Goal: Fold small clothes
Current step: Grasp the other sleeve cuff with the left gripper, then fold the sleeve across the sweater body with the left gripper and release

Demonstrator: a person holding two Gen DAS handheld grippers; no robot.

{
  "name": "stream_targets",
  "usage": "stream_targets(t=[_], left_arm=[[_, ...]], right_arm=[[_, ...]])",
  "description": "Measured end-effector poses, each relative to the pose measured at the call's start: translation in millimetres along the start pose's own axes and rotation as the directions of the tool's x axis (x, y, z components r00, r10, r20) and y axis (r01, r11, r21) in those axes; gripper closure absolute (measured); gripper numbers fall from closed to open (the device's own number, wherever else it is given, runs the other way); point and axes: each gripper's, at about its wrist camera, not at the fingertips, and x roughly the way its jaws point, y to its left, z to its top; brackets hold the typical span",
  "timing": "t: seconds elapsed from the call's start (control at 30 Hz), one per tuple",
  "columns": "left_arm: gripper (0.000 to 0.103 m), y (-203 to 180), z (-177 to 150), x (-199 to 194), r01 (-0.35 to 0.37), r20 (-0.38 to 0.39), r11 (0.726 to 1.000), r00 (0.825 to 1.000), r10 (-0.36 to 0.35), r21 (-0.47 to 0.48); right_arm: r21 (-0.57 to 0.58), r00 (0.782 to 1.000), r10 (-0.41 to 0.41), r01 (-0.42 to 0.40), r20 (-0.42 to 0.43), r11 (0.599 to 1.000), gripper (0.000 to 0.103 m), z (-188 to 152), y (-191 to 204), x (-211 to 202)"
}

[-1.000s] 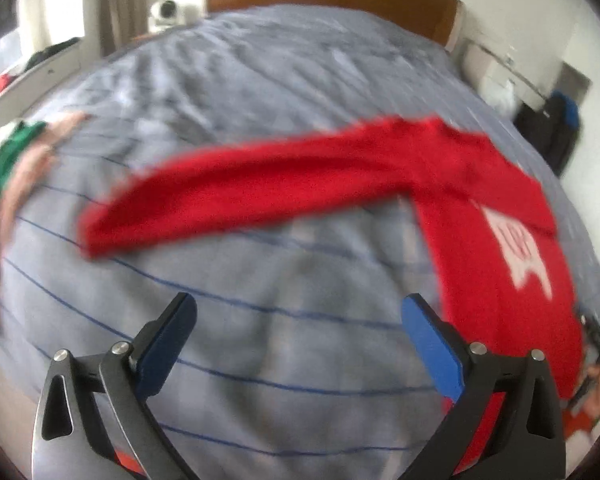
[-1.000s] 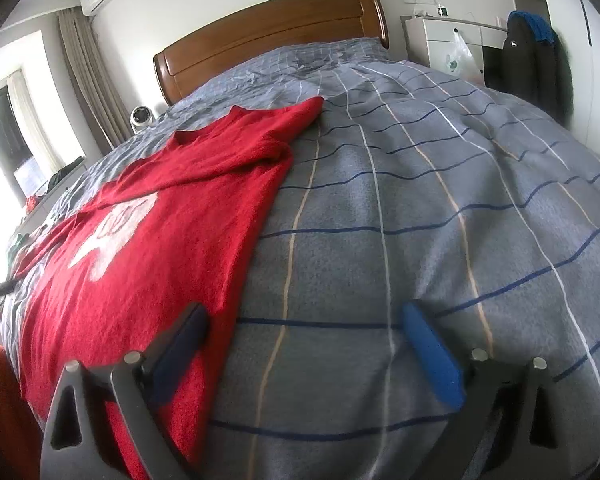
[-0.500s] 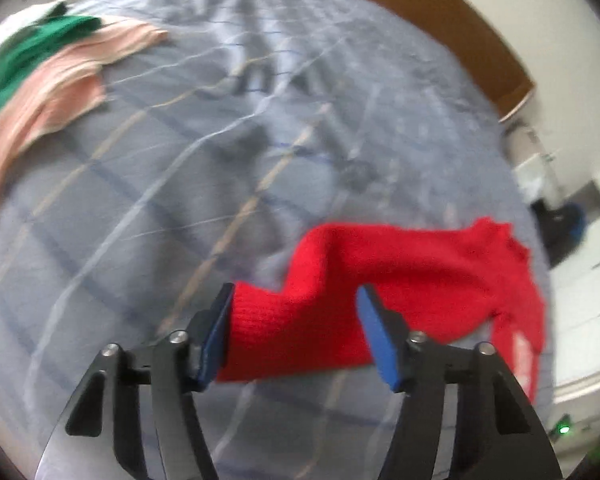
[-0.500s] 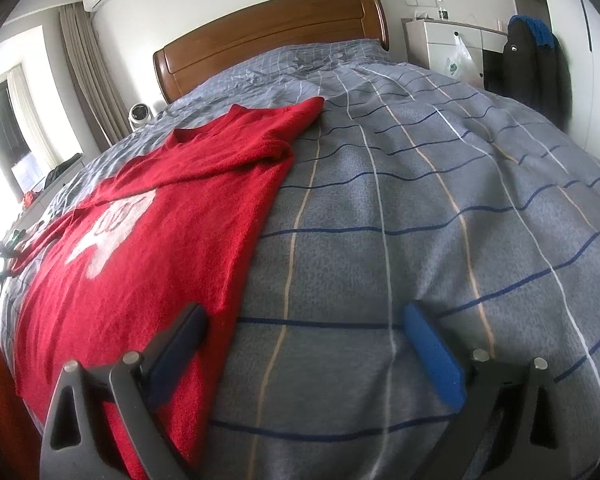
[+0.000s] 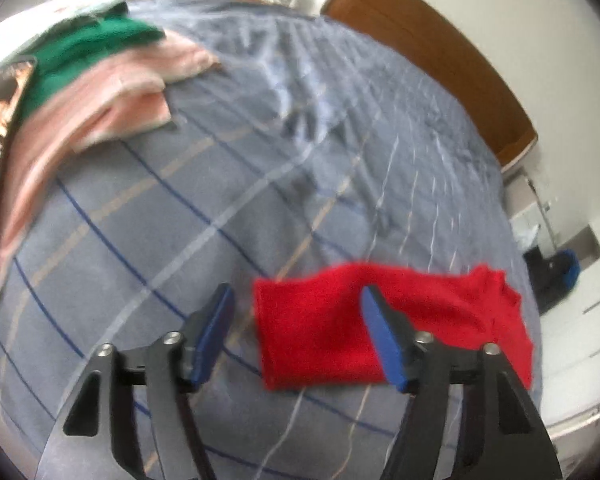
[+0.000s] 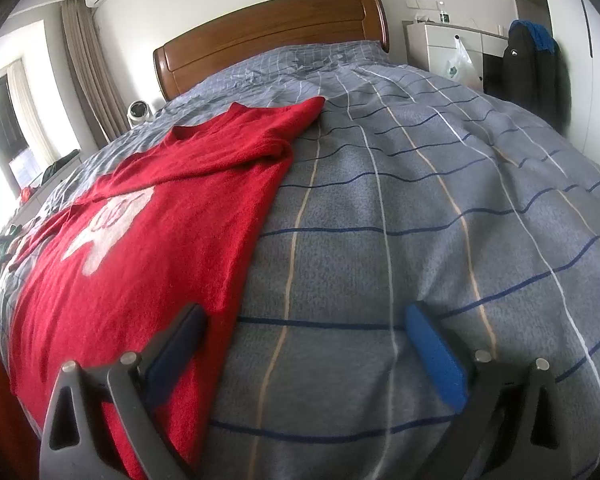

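Lying flat on the bed (image 6: 440, 184), the red sweater (image 6: 148, 248) fills the left half of the right wrist frame, its sleeve cuff (image 5: 312, 332) at lower centre of the left wrist frame. The left claw (image 5: 296, 336) has just been opening, spread around the cuff without pinching it. The right claw (image 6: 304, 348) hangs spread, empty, over the sweater's edge. Pink and green clothes (image 5: 100, 92) sit upper left.

Left gripper (image 5: 296, 336) and right gripper (image 6: 304, 344) both gape.
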Motion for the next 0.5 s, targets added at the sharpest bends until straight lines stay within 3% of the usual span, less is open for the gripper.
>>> stream_targets(t=[0.07,0.1,0.13,0.2,0.27,0.4,0.5], left_arm=[[0.034,-4,-12,8,-0.007,-0.058,1.0,0.998,0.009,0.028],[0.051,-8,-13,12,-0.029,-0.066,0.999,0.997,0.032,0.045],[0.094,-14,-15,17,-0.076,-0.072,0.994,0.994,0.081,0.073],[0.096,-23,-12,24,-0.116,-0.092,0.991,0.988,0.122,0.067],[0.096,-45,-1,14,-0.15,-0.04,0.986,0.987,0.153,0.075],[0.096,-128,26,-16,-0.085,0.044,0.98,0.996,0.078,0.181],[0.096,-210,36,-36,-0.017,0.077,0.953,0.997,-0.006,0.302]], right_arm=[[0.0,1.0,0.0,0.0,0.0,1.0,0.003,0,0,0],[0.0,1.0,-0.001,0.001,0.0,1.0,0.003,0,0,0],[-0.001,1.0,-0.001,0.001,0.0,1.0,0.003,0,0,0],[-0.001,1.0,-0.003,0.003,0.0,1.0,0.003,0,0,0],[0.0,1.0,-0.003,0.003,0.0,1.0,0.003,0,-1,0],[-0.002,1.0,0.0,0.0,0.0,1.0,0.003,0,-1,0],[0.0,1.0,0.002,-0.002,-0.002,1.0,0.003,0,-1,0]])
